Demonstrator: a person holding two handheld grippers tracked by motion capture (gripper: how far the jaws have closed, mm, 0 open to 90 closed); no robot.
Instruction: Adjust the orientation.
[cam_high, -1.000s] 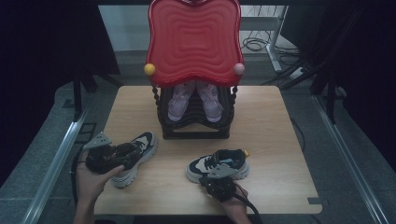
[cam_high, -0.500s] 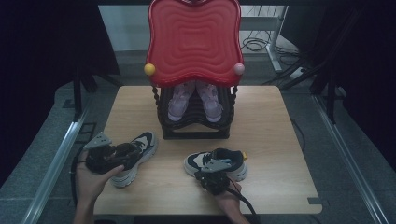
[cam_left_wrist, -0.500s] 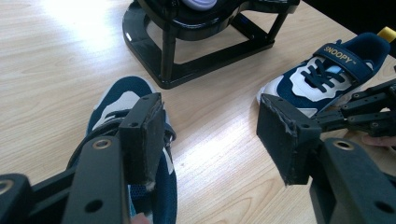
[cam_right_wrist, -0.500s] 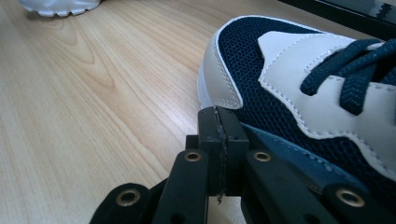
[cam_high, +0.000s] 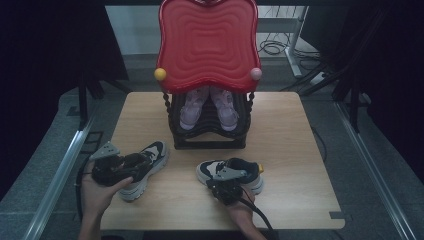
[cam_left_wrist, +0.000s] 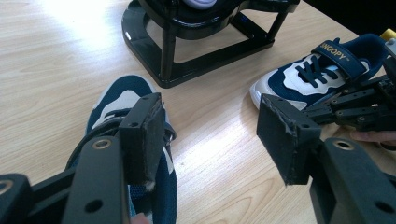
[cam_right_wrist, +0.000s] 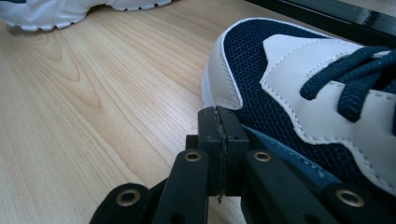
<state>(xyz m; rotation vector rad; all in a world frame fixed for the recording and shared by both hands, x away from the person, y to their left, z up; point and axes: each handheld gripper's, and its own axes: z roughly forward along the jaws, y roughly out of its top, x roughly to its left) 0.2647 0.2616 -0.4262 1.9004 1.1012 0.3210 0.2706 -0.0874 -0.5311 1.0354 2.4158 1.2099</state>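
Wooden table (cam_high: 290, 150): left tool (cam_left_wrist: 210, 135) wide over left shoe (cam_left_wrist: 116, 100); right tool (cam_right_wrist: 223, 135) closed (empty) beside right shoe (cam_right_wrist: 299, 79).

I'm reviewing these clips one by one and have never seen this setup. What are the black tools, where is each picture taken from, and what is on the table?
There is no robot here. A person holds a hand-operated two-jaw gripper in each hand. The high view looks down on the table from above the person's side. The other two pictures come from cameras riding on the grippers, looking along their jaws.

On the table stands a black rack with a pair of pale shoes inside and a red tray-like top. In front lie two navy-and-white sneakers.

The left gripper is open, one jaw resting over the left sneaker, gripping nothing. The right gripper is shut, its tips beside the right sneaker; whether it pinches any part of it cannot be told.
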